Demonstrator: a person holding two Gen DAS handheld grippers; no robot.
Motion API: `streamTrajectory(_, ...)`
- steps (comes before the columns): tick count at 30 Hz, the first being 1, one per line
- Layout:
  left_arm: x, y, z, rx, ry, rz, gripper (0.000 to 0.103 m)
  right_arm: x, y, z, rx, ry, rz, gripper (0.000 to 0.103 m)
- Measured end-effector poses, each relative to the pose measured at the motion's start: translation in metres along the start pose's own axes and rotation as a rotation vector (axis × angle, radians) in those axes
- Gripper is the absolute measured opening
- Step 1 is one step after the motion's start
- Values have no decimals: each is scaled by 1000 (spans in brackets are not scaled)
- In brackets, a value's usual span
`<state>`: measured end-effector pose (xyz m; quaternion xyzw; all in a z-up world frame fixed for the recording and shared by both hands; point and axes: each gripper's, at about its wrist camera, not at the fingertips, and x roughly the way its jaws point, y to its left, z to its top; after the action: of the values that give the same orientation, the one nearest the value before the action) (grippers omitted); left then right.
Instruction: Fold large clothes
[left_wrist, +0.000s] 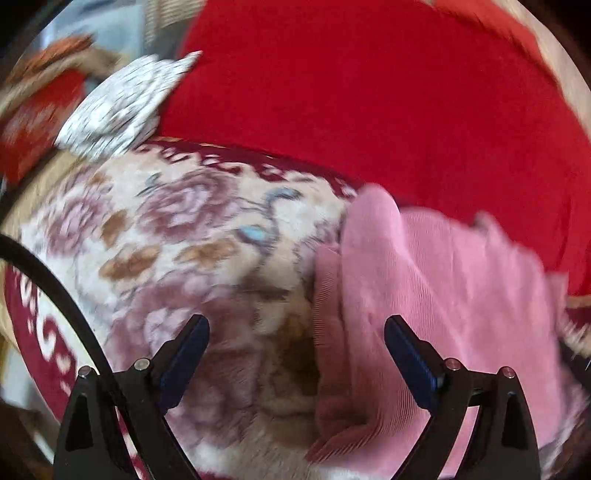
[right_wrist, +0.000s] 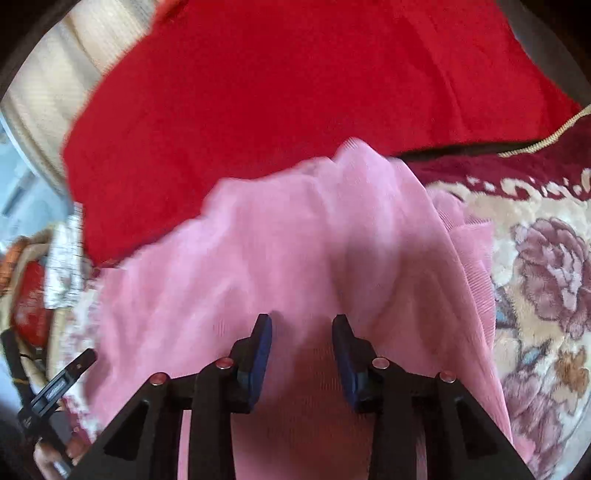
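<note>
A pink ribbed garment (left_wrist: 436, 280) lies bunched on a floral blanket (left_wrist: 177, 236). In the left wrist view its folded edge runs down between the fingers. My left gripper (left_wrist: 295, 328) is wide open just above the blanket, its right finger over the pink cloth. In the right wrist view the pink garment (right_wrist: 295, 240) fills the middle. My right gripper (right_wrist: 302, 326) is partly open with pink cloth lying between and under its fingers; no firm grip shows. Both views are motion-blurred.
A large red cloth (left_wrist: 369, 92) lies behind the pink garment, also in the right wrist view (right_wrist: 277, 85). A white patterned folded cloth (left_wrist: 122, 107) sits at the left. The other gripper (right_wrist: 55, 391) shows at the lower left of the right wrist view.
</note>
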<state>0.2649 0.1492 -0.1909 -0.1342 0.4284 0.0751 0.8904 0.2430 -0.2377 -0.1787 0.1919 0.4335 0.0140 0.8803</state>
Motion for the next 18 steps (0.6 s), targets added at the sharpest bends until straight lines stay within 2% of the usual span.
streamTrajectory(3,-20,24,-6,-104,-38,-32,96,-25,9,-11,-31,-43,57,38)
streamTrajectory(5,-32,29,-12,-103,-76,-23,96,-37,18,-13,-50,-54,122,38)
streamTrajectory(8,-37,24,-23,-57,-88,31,96,-36,30,-20,-88,-37,149,38)
streamTrajectory(11,-17,5,-31,13,-12,13,96,-15,32,-23,-96,17,122,38)
streamTrajectory(13,-3,-17,-38,116,24,110,96,2,25,-24,-86,77,108,38)
streamTrajectory(14,1,-25,-41,155,27,148,96,1,25,-24,-93,63,112,38)
streamTrajectory(18,-9,-41,-41,235,-65,210,96,-14,26,-19,-102,25,144,38)
